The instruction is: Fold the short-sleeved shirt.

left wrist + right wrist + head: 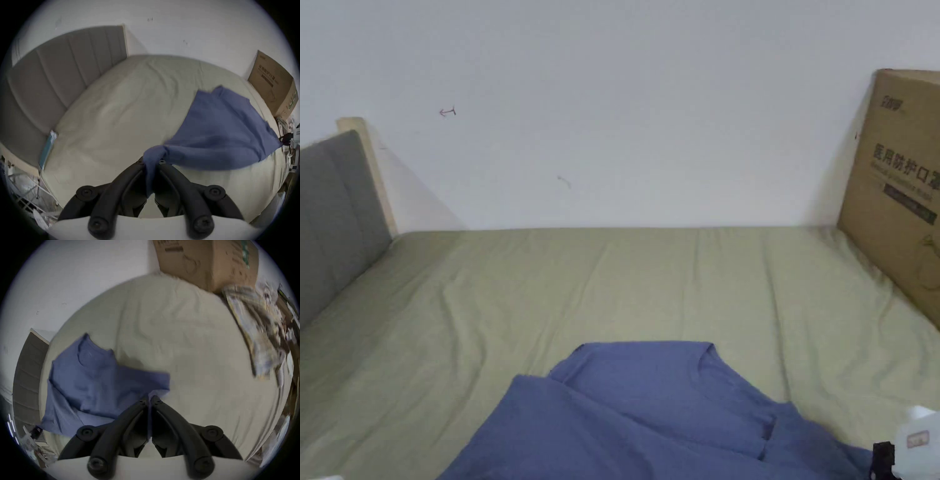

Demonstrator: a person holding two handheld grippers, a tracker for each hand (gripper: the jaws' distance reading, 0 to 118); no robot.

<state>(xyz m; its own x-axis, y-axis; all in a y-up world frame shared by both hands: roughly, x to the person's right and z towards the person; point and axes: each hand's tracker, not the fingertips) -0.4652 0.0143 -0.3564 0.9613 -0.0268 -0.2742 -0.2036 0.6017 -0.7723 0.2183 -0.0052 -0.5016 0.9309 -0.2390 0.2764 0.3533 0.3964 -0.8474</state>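
A blue short-sleeved shirt (650, 412) lies on the green bed sheet (650, 281), its neckline toward the wall and its near part raised. In the left gripper view my left gripper (151, 162) is shut on a bunched corner of the shirt (219, 129), which stretches away to the right. In the right gripper view my right gripper (149, 400) is shut on a thin edge of the shirt (90, 378), and the cloth spreads to the left. The right gripper's white body and black jaw (884, 459) show at the head view's bottom right corner.
A large cardboard box (900, 187) leans at the bed's right end against the white wall. A grey padded headboard (331, 212) stands on the left. A teal packet (47, 144) lies beside the headboard. Patterned cloth and clutter (259, 340) sit at the bed's right side.
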